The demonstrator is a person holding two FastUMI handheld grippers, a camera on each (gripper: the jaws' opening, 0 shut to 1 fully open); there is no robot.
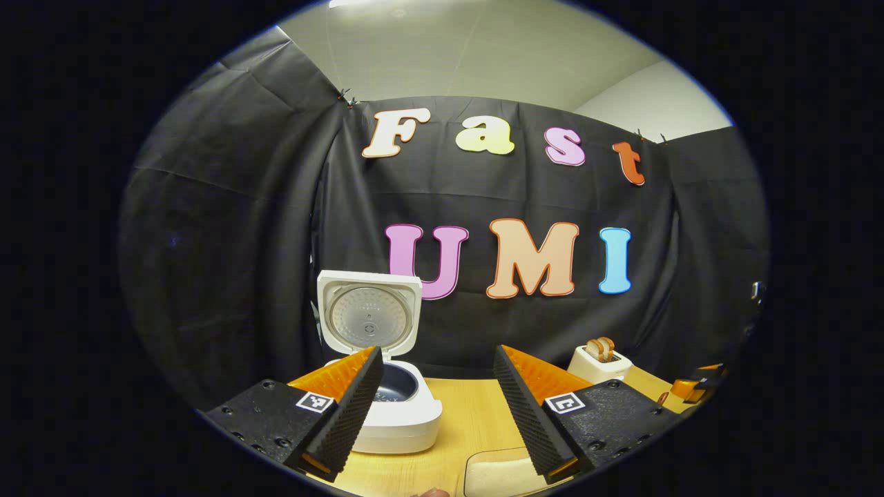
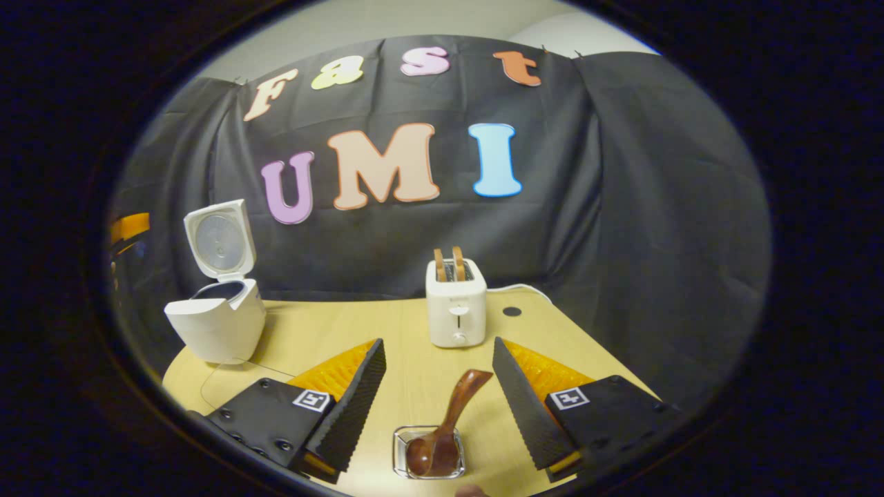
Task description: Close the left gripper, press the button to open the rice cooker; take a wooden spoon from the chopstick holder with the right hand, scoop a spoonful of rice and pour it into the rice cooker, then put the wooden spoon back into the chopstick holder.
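**Spoon waits in the clear holder; the right fingers must come down on its handle**

The wooden spoon (image 2: 445, 428) stands bowl-down in a small clear holder (image 2: 428, 452) at the bottom centre of the right gripper view, its handle leaning up and to the right. The handle tip lies between the 2 spread fingers of the right gripper (image 2: 437, 393), which hold nothing. Judging by this, the step in hand is taking the spoon. To do it well, lower the fingers along the handle's slant and close on the upper part, well above the holder's rim, so the holder is not tipped or dragged. Then lift along the handle's lean instead of straight up.

The rice cooker (image 2: 217, 321) sits at the left of that view with its lid (image 2: 219, 240) raised, so the button step looks done. In the left gripper view, the cooker (image 1: 397, 414) is at lower centre-left. The left gripper (image 1: 436, 407) is open and empty, near the pot.

A toaster (image 2: 454, 310) stands mid-bench (image 2: 331, 331), behind the spoon; keep the lift clear of it.
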